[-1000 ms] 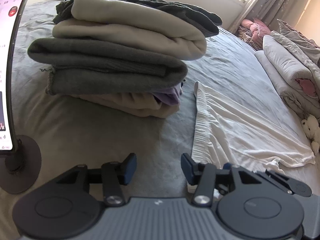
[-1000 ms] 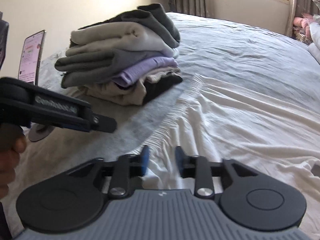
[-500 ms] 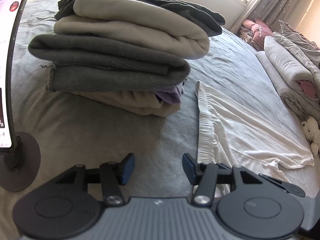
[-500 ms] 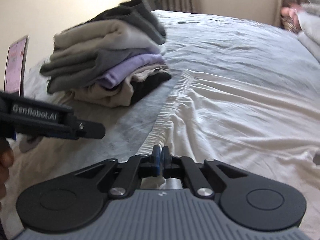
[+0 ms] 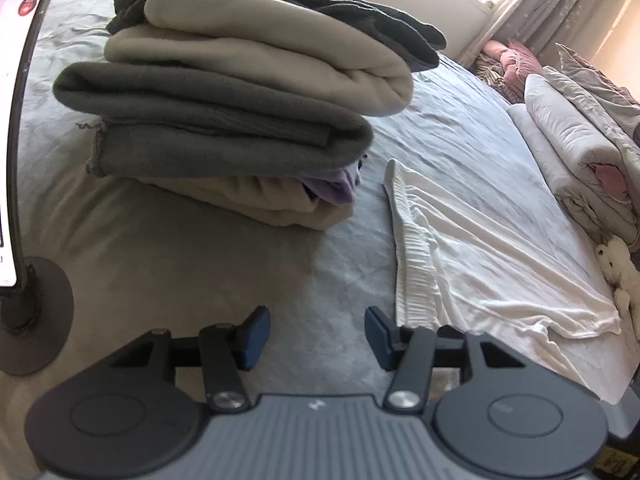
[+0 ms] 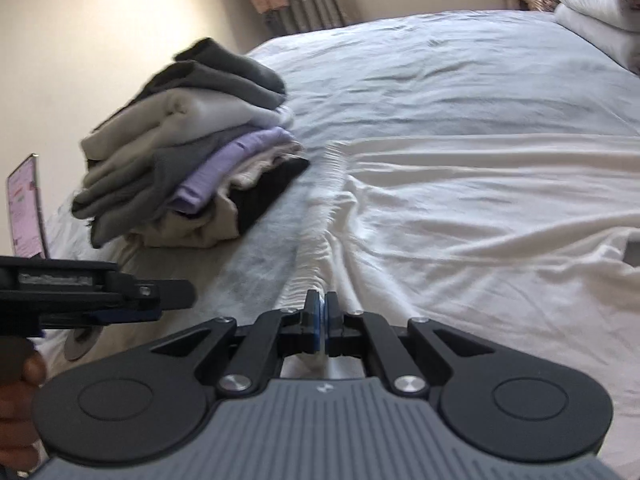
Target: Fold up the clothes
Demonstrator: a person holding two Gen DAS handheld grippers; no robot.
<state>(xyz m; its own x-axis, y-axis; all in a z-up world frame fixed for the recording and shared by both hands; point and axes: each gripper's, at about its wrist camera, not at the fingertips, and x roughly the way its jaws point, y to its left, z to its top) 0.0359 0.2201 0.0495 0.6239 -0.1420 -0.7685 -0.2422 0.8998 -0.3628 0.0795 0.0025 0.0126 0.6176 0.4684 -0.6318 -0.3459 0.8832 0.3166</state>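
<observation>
A white garment (image 5: 472,256) with a gathered elastic waistband (image 5: 408,248) lies spread flat on the grey bed sheet (image 5: 224,272). My right gripper (image 6: 321,322) is shut on the near end of that waistband (image 6: 320,236), with the white garment (image 6: 480,216) stretching away to the right. My left gripper (image 5: 316,334) hangs open just left of the waistband's near end, nothing between its fingers; it shows as a dark bar (image 6: 96,294) at the left of the right wrist view. A stack of folded clothes (image 5: 240,120) in grey, beige and lilac stands beyond it.
A phone on a round-based stand (image 5: 24,160) rises at the left edge. Rolled bedding (image 5: 576,148) and a small white soft toy (image 5: 620,276) lie along the right side. A person's hand (image 6: 20,396) holds the left gripper. Curtains and a window are at the back.
My right gripper closed on the waistband's near end during the last second and has tilted. The left gripper drifted slightly closer to the stack, still open.
</observation>
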